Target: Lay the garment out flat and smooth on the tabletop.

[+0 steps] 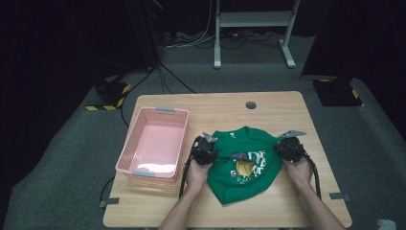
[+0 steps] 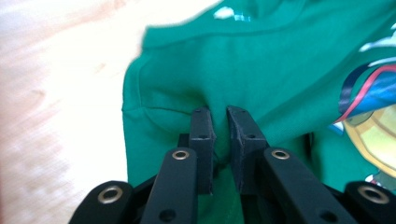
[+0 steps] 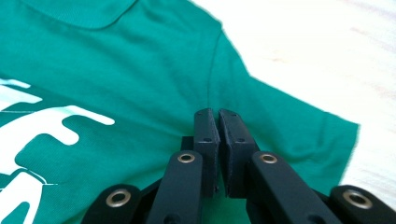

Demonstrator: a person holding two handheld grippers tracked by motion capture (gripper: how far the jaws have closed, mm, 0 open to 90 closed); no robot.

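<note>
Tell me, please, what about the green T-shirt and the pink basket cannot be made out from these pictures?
- Green T-shirt print: too small in the high view, cut off by the frame edge in both gripper views.
- Cloth pinched in the left tongs and right tongs: hidden between the pads.
- Pink basket front wall: too small to show any marking.

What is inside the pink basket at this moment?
The pink basket beside the green T-shirt looks empty: its pale floor shows bare, with a bright glare near the front. The strip just behind its near wall is hidden from the high view.
</note>
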